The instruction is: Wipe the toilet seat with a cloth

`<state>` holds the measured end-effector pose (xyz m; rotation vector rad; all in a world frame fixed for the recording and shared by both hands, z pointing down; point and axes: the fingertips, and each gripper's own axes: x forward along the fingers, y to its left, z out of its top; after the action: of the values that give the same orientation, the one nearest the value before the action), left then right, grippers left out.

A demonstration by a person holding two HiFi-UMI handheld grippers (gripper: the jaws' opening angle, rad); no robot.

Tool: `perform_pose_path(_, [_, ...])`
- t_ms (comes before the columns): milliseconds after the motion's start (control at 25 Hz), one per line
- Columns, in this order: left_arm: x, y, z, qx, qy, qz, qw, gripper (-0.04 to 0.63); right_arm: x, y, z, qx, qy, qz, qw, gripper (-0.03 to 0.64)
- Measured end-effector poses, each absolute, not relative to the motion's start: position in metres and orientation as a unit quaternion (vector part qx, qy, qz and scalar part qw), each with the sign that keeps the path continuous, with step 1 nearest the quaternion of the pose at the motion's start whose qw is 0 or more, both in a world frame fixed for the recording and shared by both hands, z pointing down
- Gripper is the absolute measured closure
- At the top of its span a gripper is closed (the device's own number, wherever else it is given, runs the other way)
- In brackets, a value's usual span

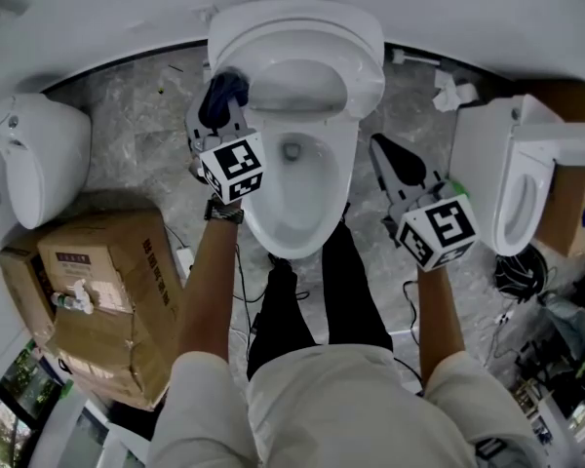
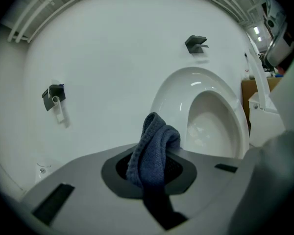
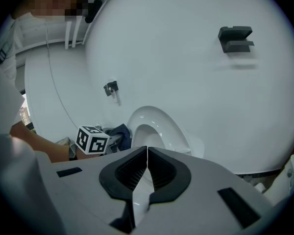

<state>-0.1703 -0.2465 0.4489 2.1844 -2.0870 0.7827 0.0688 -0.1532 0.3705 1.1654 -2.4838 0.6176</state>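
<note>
The left gripper [image 1: 219,105] is clenched on a dark blue knitted cloth [image 1: 226,88]. It holds the cloth just beside the left edge of the white toilet seat [image 1: 366,66], which seems lifted up at the far end of the white toilet bowl [image 1: 322,213]. The right gripper [image 1: 380,149] is squeezed shut with nothing in it, off to the right of the bowl. To wipe well, I think the cloth should press flat on the seat and follow the ring all the way round, held tight so it does not slip out. The left gripper view shows the cloth [image 2: 154,146] bunched up between the jaws, which the head view cannot. Only the head view shows the brown cardboard box [image 1: 97,300] on the near left.
</note>
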Motion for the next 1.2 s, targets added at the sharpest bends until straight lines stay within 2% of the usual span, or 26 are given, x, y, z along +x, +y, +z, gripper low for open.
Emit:
perform_pose_path(480, [-0.153,-0.268,0.414,0.664,-0.717,0.145,0.156,0.558,0.104,-0.149,0.359,0.434,-0.860,0.224,0.149,0.588])
perform_pose_path(720, [-0.126,-0.278,0.387,0.640,-0.740,0.094,0.183,0.569,0.122,-0.147,0.353,0.449,-0.852,0.229,0.141,0.588])
perform_pose_path(1200, [-0.067,-0.286,0.357,0.669,-0.722,0.067,0.166,0.571,0.138,-0.147,0.345,0.463,-0.846,0.227,0.135,0.588])
